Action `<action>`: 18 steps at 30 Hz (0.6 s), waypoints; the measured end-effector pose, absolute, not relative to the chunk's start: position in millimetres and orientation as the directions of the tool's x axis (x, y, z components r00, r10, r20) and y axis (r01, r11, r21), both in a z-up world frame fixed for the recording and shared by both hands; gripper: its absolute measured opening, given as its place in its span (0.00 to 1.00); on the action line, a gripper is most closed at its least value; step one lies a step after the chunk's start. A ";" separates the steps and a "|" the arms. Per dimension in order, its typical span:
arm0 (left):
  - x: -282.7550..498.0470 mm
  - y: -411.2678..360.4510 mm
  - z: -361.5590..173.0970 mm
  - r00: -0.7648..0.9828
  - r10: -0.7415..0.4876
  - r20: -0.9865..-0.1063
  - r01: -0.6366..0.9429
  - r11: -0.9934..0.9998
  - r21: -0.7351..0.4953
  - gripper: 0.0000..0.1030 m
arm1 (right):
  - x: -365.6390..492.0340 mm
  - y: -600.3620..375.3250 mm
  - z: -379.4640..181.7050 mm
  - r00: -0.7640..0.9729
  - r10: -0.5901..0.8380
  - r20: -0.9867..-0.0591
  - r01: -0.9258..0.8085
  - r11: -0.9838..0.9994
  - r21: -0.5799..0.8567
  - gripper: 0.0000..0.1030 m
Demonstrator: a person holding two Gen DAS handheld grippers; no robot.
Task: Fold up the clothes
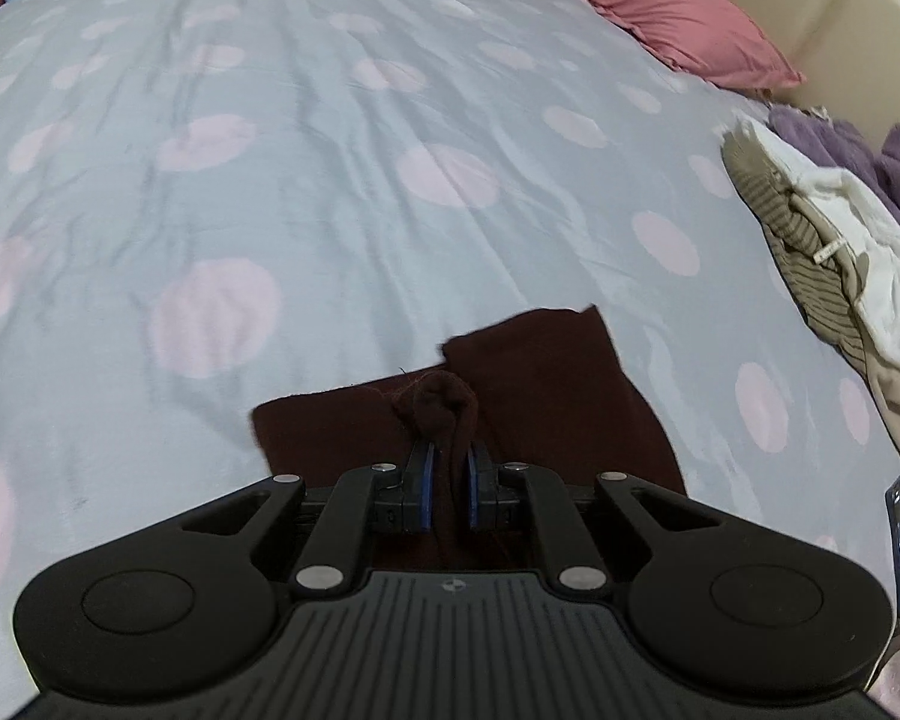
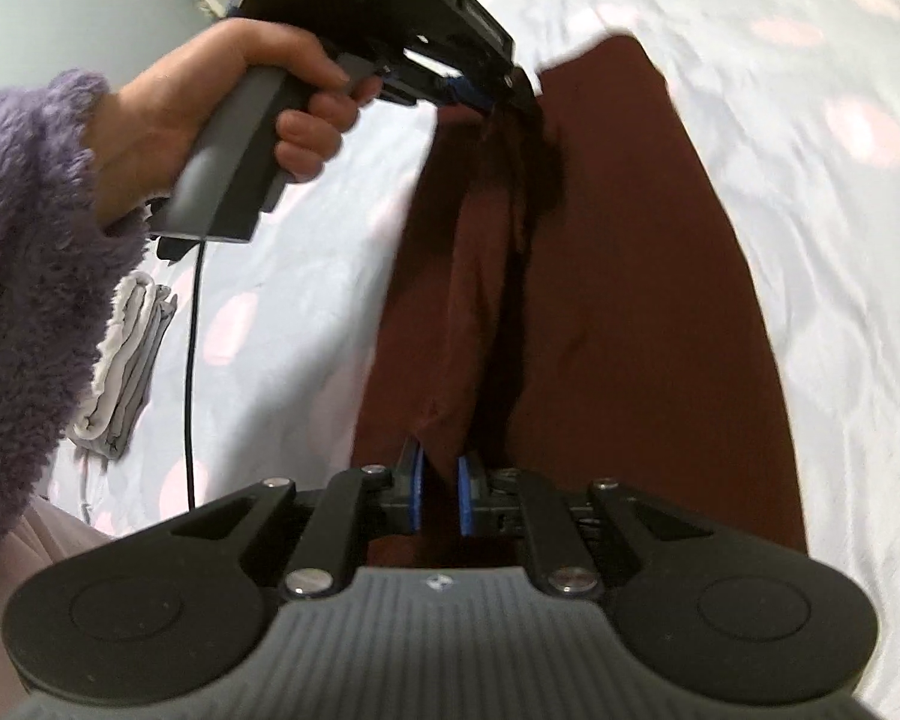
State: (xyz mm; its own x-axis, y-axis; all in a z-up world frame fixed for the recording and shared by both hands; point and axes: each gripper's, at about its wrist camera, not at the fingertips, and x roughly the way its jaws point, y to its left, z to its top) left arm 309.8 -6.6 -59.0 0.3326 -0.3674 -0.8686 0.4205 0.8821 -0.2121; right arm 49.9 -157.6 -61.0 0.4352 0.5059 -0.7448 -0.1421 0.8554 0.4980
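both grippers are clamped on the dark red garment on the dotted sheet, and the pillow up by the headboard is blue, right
Not quite: the pillow is pink, as the left wrist view shows. The rest holds: the left gripper and right gripper are both shut on the dark red garment over the dotted sheet.

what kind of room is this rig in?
Most likely a bedroom: the work surface is a bed with a polka-dot sheet, a pink pillow by a padded headboard, and a pile of clothes at its edge.
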 end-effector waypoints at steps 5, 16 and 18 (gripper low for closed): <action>306.6 -17.1 -62.6 0.338 -0.342 -0.877 0.413 0.891 -0.188 0.16 | 43.2 -157.2 -65.0 0.418 0.504 -0.756 -0.122 0.856 0.503 0.24; 249.2 17.8 -6.1 0.422 -0.372 -0.826 0.438 0.882 -0.173 0.33 | 32.4 -172.1 -49.5 0.418 0.474 -0.775 -0.201 0.880 0.430 0.32; 231.2 22.1 0.7 0.426 -0.377 -0.823 0.459 0.874 -0.163 0.33 | 25.7 -179.3 -42.8 0.425 0.452 -0.785 -0.231 0.892 0.388 0.36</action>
